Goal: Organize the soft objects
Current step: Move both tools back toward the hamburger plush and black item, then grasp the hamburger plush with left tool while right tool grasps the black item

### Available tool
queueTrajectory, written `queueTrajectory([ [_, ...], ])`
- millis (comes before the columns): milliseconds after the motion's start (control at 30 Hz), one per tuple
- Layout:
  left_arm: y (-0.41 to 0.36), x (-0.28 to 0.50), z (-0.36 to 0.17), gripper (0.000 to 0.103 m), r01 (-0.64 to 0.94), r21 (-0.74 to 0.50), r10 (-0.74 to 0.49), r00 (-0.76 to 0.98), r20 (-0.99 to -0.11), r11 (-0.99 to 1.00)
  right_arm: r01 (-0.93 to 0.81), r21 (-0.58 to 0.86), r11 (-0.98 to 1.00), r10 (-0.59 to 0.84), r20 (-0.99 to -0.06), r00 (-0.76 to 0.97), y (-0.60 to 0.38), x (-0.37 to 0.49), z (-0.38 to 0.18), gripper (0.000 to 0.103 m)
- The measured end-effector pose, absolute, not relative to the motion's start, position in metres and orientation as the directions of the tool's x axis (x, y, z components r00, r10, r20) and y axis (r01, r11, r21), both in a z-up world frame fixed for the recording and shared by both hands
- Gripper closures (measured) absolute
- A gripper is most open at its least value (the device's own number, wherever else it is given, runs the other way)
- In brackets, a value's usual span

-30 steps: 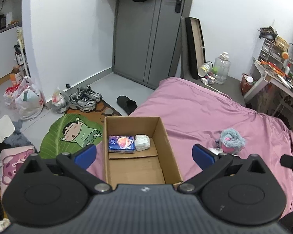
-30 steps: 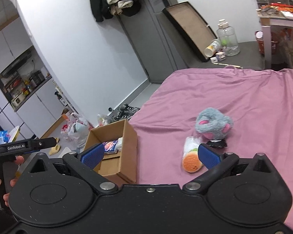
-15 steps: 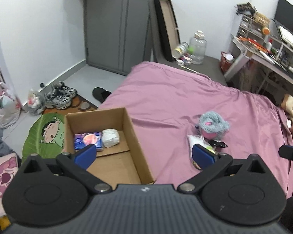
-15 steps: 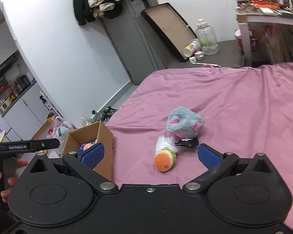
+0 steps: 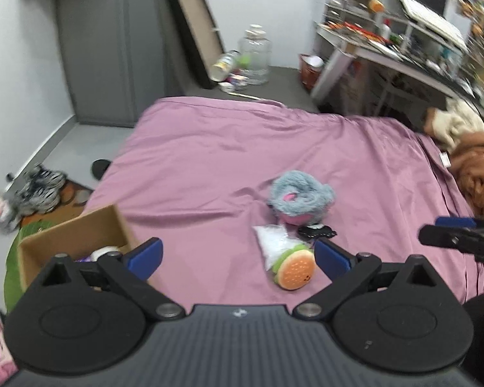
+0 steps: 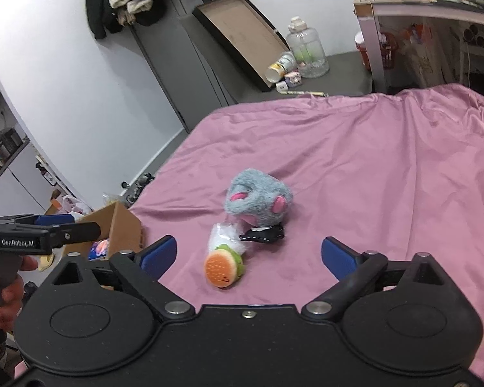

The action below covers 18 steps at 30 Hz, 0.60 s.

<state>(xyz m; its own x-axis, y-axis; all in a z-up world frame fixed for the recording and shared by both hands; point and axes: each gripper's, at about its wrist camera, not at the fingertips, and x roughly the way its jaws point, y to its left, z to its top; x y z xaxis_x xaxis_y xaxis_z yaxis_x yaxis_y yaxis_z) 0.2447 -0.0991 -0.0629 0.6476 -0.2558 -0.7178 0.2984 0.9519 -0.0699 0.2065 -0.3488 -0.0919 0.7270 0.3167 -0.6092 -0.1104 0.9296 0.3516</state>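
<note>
On the pink bedsheet lie a grey-blue plush toy, a burger plush with a clear plastic bag against it, and a small black packet. A cardboard box sits at the bed's left edge with small packets inside. My left gripper is open, the burger plush just ahead near its right finger. My right gripper has wide jaws that are closing; the burger plush lies between its fingers, untouched.
Shoes and a green mat lie on the floor left of the bed. A grey door, a leaning tray, a clear jar and a cluttered desk stand beyond. Brown plush items rest at the bed's right edge.
Both views swung right and dropped toward the toys. The box slid to the left edge; the burger plush now sits between the fingers of each gripper. The right jaws narrowed slightly.
</note>
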Motion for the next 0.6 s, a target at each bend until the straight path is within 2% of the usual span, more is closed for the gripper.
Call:
queueTrajectory([
  [267,-0.132,0.271,-0.093,0.012,0.392,-0.093,-0.319,0.565,-0.761,0.915,-0.067,0.392,0.918,0.324,-0.639,0.698,-0.357,0.233,-0.109,0.023],
  [500,-0.156,0.291,-0.126,0.030,0.424,-0.121,-0.334,0.476,-0.813,0.898,-0.057,0.397,0.916,0.332,-0.671,0.662,-0.359,0.249,-0.126,0.030],
  [600,-0.167,0.297,-0.142,0.031,0.432,-0.132,-0.336,0.438,-0.834,0.892,-0.051,0.406,0.913,0.341,-0.686,0.642,-0.360,0.253,-0.135,0.033],
])
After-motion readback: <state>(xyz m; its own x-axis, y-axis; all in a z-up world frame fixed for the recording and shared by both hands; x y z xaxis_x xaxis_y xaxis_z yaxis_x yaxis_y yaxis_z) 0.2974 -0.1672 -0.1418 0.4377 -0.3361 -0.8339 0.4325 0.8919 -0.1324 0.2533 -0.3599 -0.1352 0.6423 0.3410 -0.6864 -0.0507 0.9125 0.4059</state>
